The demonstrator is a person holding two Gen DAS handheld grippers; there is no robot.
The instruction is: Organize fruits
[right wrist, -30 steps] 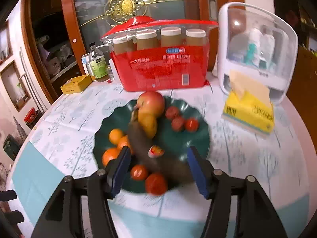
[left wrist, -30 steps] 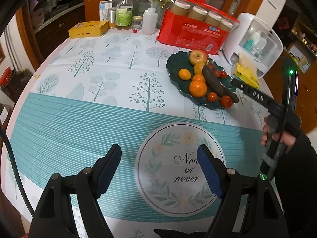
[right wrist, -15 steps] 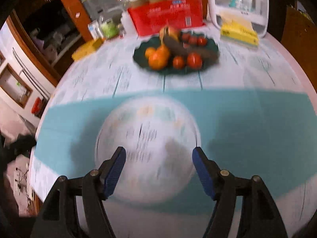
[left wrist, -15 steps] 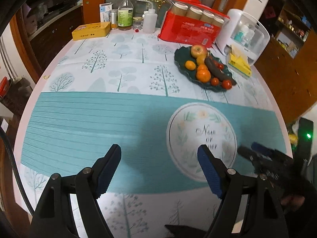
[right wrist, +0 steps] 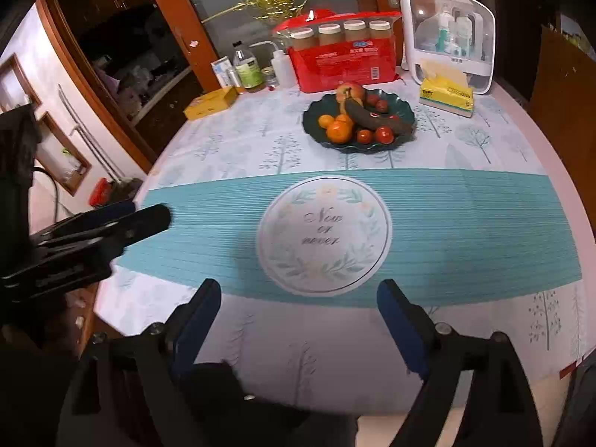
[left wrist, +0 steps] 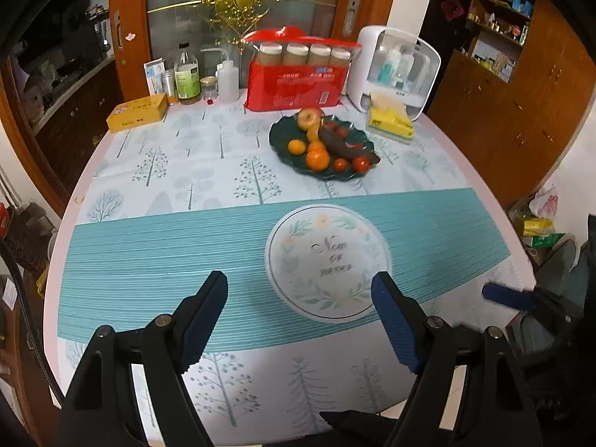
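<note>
A dark green plate (left wrist: 283, 136) (right wrist: 314, 115) stands far across the round table. On it lie an apple (left wrist: 310, 117) (right wrist: 350, 91), several oranges (left wrist: 317, 159) (right wrist: 339, 131), small tomatoes (left wrist: 360, 164) (right wrist: 384, 134) and a dark overripe banana (left wrist: 344, 148) (right wrist: 372, 119). My left gripper (left wrist: 300, 307) hangs open over the near teal band, nothing between its fingers. My right gripper (right wrist: 298, 314) hovers above the near table edge with its jaws opening, and nothing lies between them. Each gripper shows at the side of the other's view.
Along the table's far edge stand a red pack of jars (left wrist: 298, 74), a white cabinet box (left wrist: 395, 69), a yellow tissue pack (left wrist: 391, 121), bottles (left wrist: 188, 78) and a yellow box (left wrist: 137, 111). Wooden cupboards (left wrist: 514, 85) line the right. A chair (left wrist: 551, 298) sits beside the table.
Both grippers have pulled back from the plate toward the near table edge and risen. The right gripper's jaws have widened. The fruit stays on the plate.
</note>
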